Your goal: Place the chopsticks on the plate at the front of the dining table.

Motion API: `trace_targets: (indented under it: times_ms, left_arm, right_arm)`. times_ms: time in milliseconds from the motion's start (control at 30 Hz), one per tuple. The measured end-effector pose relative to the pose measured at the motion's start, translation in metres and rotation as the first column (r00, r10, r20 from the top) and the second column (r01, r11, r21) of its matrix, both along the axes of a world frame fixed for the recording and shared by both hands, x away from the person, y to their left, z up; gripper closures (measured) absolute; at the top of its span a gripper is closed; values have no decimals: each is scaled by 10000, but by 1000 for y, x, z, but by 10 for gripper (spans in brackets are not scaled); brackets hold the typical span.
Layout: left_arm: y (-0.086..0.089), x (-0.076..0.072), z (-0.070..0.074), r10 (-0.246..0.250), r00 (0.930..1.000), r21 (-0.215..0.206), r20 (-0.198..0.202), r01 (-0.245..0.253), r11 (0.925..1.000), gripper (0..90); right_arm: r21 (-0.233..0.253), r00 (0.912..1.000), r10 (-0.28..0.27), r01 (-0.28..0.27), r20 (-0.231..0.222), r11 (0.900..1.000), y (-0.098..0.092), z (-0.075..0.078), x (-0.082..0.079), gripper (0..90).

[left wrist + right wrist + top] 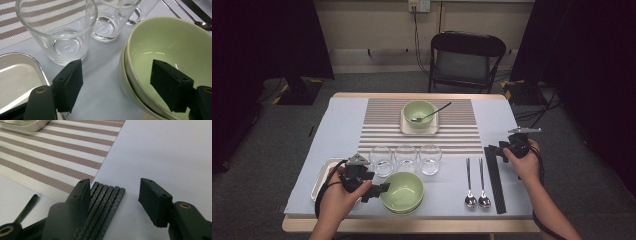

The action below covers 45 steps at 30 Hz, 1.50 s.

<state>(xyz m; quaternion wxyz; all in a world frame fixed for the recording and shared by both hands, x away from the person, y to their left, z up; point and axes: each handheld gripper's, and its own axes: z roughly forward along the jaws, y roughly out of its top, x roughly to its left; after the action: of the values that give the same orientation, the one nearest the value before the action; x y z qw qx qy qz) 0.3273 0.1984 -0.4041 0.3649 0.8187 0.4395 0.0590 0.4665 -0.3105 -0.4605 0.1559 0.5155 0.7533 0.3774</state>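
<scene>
Two stacked pale green bowls [403, 191] stand near the table's front edge. My left gripper [377, 184] is open over their left rim. In the left gripper view [117, 67] one jaw hangs inside the top bowl [170, 42] and the other outside it. A bundle of black chopsticks [496, 180] lies at the right. My right gripper [496, 149] is open at its far end. In the right gripper view [113, 185] the chopstick [105, 202] tips lie between the jaws, close to the left one.
Three empty glasses [406, 157] stand in a row behind the bowls. A metal tray [322, 175] lies at the front left, two spoons [476, 182] left of the chopsticks. On the striped placemat [382, 117] a green bowl [419, 113] holds a spoon. A chair [464, 57] stands beyond.
</scene>
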Motion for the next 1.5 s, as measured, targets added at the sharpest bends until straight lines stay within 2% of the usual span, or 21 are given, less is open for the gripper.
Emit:
trace_targets:
  times_ms: [200,333,433,533,700,867,1167,1500]
  left_arm:
    - [0,0,0,81,10000,-113,1,-81,9999,260]
    - [0,0,0,31,10000,22,46,-31,10000,260]
    - [0,0,0,52,10000,-36,31,-52,10000,261]
    - [0,0,0,51,10000,-54,45,-51,10000,261]
    - [1,0,0,24,10000,-1,35,-24,10000,261]
    - [1,0,0,36,10000,0,35,-36,10000,261]
    - [0,0,0,51,10000,-41,45,-51,10000,261]
    - [1,0,1,28,10000,0,45,-28,10000,261]
  right_arm:
    - [-65,10000,47,-47,24,10000,-1,-2,-2,468]
    - [-98,10000,-86,86,20,9999,-4,-3,-4,505]
    - [-227,9999,-97,99,88,9997,-6,-3,-5,549]
    - [-183,9999,-93,92,-48,9998,-5,-4,-6,576]
    - [-272,9999,-109,110,15,9996,-3,-3,-7,636]
    - [-243,9994,-256,251,-218,9994,-2,-1,-9,720]
    - [-162,9980,-427,420,-468,9990,-2,-2,-10,742]
    - [-306,9975,-509,495,-484,9983,-1,-3,-9,739]
